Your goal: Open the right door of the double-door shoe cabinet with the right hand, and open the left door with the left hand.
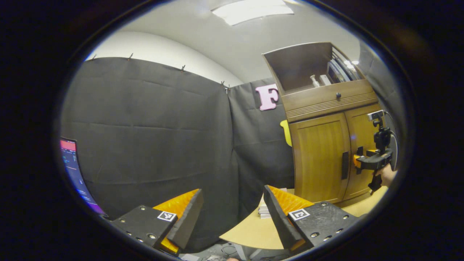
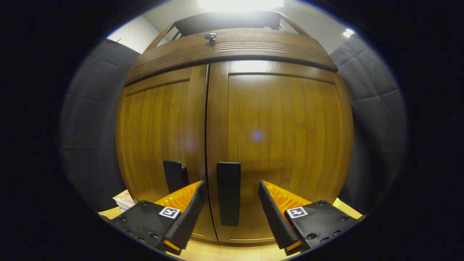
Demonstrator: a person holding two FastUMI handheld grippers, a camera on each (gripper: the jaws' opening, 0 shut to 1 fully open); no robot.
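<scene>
The wooden shoe cabinet (image 1: 326, 152) stands at the right of the left gripper view, both doors closed. My left gripper (image 1: 232, 212) is open, well short of the cabinet and to its left. The right gripper (image 1: 357, 159), held by a hand, sits at the cabinet's door handles. In the right gripper view the right door (image 2: 286, 137) and left door (image 2: 159, 134) fill the front. My right gripper (image 2: 230, 206) is open with the right door's dark handle (image 2: 228, 197) between its fingers, no finger pressing it. The left door's handle (image 2: 175, 175) sits just left.
A drawer with a small knob (image 2: 210, 36) runs above the doors, with an open shelf (image 1: 308, 69) higher up. The cabinet rests on a light wooden table (image 1: 253, 228). A stack of books (image 1: 264, 210) lies by the cabinet's left base. A lit screen (image 1: 72, 166) stands far left.
</scene>
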